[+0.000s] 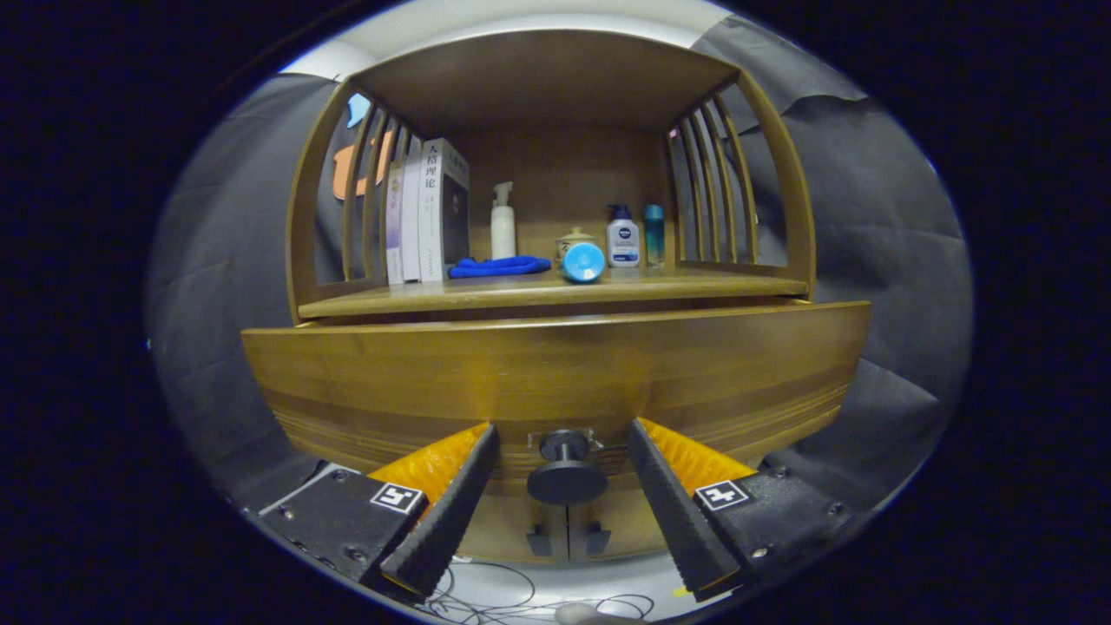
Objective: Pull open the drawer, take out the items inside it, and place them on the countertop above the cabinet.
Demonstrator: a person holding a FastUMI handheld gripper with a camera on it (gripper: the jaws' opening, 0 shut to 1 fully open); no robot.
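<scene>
The wooden cabinet stands directly ahead of the hand-held gripper, with a slatted shelf unit built above it. The drawer forms the wide curved front panel below the bench; its top edge sits slightly forward of the bench edge, and whether it is fully closed cannot be determined. The drawer contents are hidden. A round dark knob projects from the drawer front, mounted on a small metal plate. The hand-held gripper is spread wide, one finger on each side of the knob, neither finger touching it; it holds nothing. On the bench, from left to right: a row of upright books against the left slats, a blue cloth lying flat beside them, a white pump bottle behind the cloth, a small lidded jar, a blue round object just in front of the jar, a white bottle with a dark pump, and a slim teal bottle near the right slats. Thin cables lie on the floor below the cabinet.
</scene>
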